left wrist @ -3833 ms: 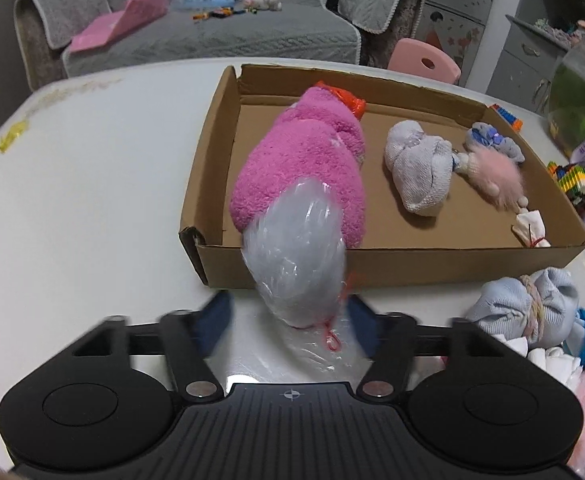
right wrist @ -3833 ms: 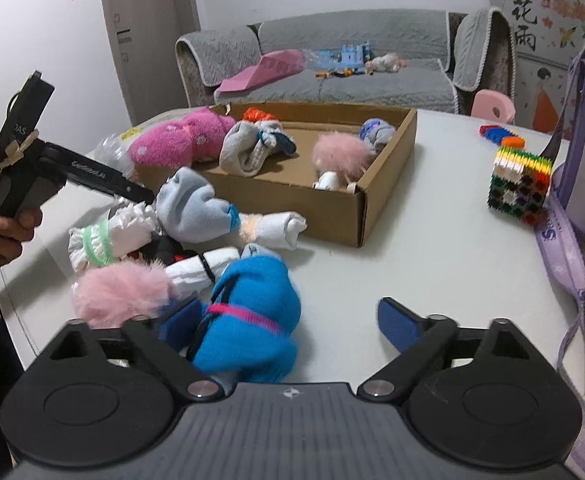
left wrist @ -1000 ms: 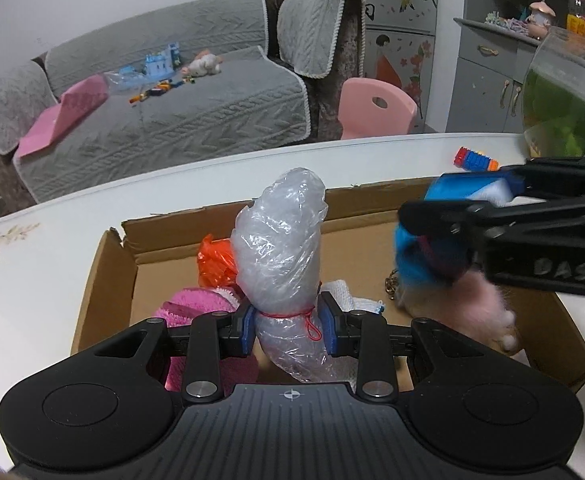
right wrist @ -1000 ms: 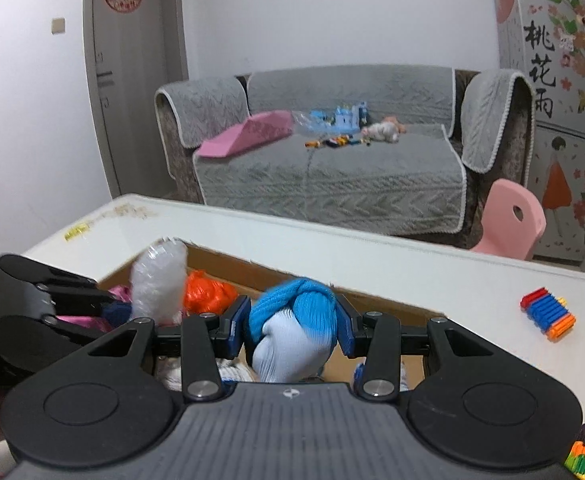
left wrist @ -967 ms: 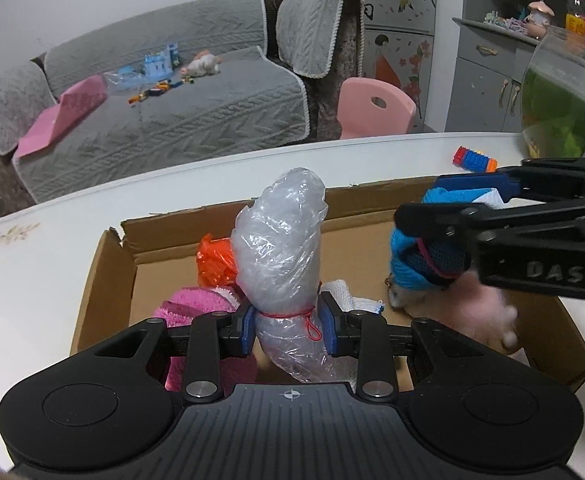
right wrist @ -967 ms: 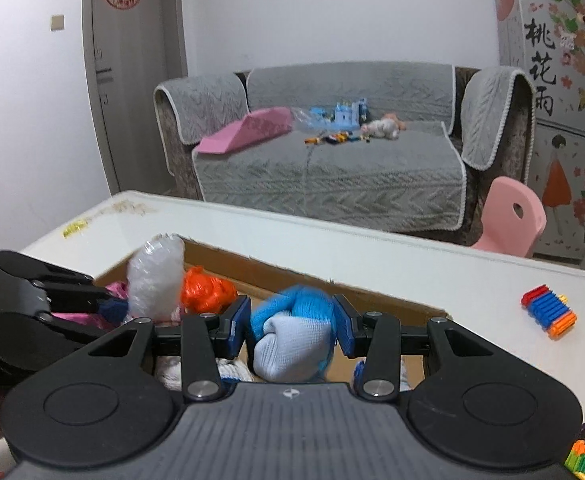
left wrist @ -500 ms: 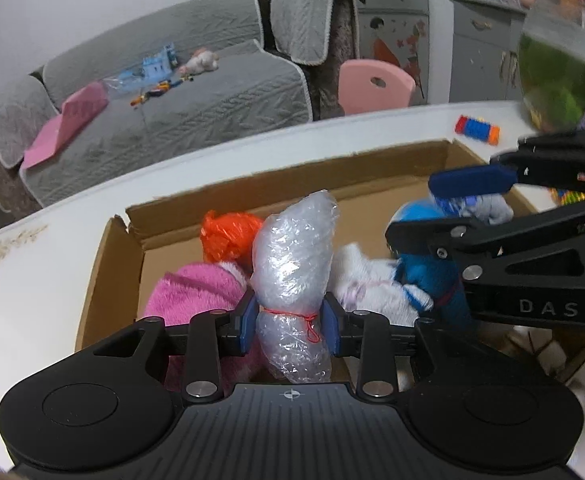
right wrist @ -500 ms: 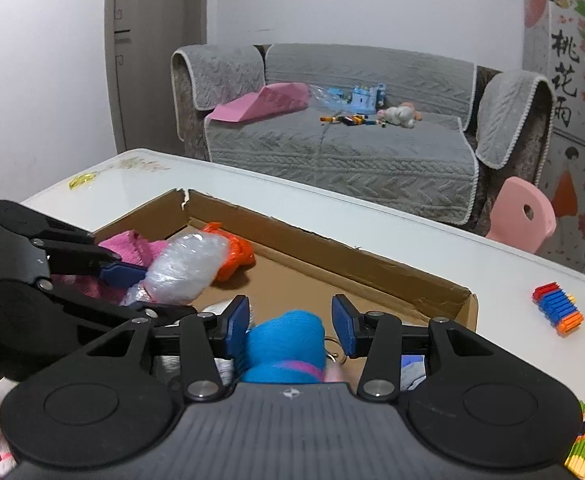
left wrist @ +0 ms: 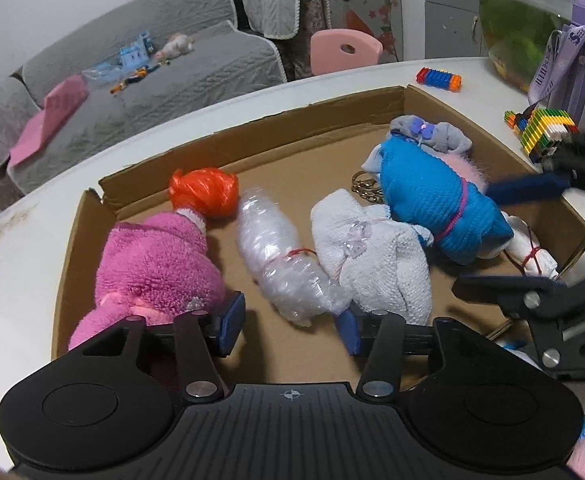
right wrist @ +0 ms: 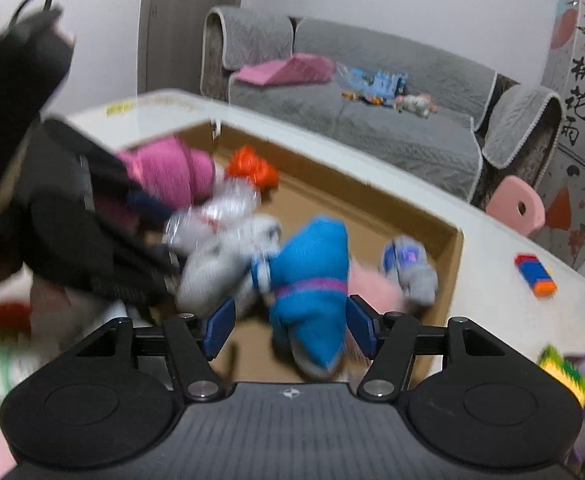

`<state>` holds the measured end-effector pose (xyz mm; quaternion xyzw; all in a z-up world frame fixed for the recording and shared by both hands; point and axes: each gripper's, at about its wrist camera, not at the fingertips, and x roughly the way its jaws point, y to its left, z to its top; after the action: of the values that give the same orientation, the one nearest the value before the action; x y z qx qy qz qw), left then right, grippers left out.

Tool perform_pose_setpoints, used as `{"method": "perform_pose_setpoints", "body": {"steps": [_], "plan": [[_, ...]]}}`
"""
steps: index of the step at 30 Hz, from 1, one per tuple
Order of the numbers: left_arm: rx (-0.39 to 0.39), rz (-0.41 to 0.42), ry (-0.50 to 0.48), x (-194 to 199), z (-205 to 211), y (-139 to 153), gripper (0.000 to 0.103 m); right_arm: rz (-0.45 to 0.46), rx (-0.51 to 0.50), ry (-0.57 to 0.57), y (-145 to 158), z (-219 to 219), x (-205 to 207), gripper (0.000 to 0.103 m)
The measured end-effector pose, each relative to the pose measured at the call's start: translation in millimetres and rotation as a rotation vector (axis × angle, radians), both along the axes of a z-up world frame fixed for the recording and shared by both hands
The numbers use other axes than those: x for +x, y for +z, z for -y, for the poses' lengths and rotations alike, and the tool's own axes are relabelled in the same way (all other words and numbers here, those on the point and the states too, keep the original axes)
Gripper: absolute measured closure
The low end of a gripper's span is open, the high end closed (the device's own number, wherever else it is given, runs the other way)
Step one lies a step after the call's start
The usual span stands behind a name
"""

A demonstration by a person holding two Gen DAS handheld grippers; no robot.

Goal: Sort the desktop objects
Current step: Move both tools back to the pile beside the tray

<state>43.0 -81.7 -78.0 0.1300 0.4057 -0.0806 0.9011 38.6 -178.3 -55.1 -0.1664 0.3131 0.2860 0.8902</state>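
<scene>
**Both bundles down in the box, jaws letting go**

Left gripper (left wrist: 290, 322) is opening – pads clear of the clear plastic bundle (left wrist: 282, 258), which lies on the floor of the cardboard box (left wrist: 252, 136) w/ its near end just between the fingertips. Its long axis runs from that near end up and left toward the orange bag (left wrist: 204, 194); pink fleece bundle (left wrist: 152, 268) alongside on the left, white knit bundle (left wrist: 368, 256) touching on the right.

Right gripper (right wrist: 288, 326) opening too. Blue knit bundle (right wrist: 312, 280) sits in the box between the pads, gap visible on the left side; right side is blurred, looks free. Long axis runs roughly straight away from the gripper, narrow end nearest.

Each bundle is dead ahead of its own gripper, so pulling straight back along that axis looks like the clean exit imo. Risk: left one's snug vs. the white knit.
</scene>
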Motion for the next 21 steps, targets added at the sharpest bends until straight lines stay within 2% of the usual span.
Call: {"method": "perform_pose_setpoints", "body": {"steps": [3,7,9,11,13,17,21], "plan": [[-0.006,-0.012,-0.003,-4.8,0.3,1.3,0.043,-0.065,0.071,-0.028,-0.5,11.6,3.1,0.044],[0.010,0.004,-0.003,-17.0,4.7,3.1,0.043,-0.060,0.075,-0.040,0.6,12.1,1.3,0.043],[0.027,0.039,-0.011,-25.1,6.6,10.2,0.041,-0.026,0.096,-0.042,6.5,13.9,-1.7,0.042],[0.030,0.087,-0.017,-35.5,7.1,20.3,0.033,-0.001,0.127,-0.041,12.8,17.7,-3.7,0.038],[0.025,0.125,-0.013,-46.3,6.4,29.6,0.021,0.034,0.144,-0.049,17.1,21.8,-9.1,0.033],[-0.012,0.202,0.012,-79.3,-4.3,48.6,0.017,0.083,0.217,-0.067,26.3,36.6,-26.0,0.032],[-0.121,0.223,0.011,-120.7,-20.4,58.0,0.014,0.144,0.296,-0.029,32.1,50.4,-65.2,0.026]]}}
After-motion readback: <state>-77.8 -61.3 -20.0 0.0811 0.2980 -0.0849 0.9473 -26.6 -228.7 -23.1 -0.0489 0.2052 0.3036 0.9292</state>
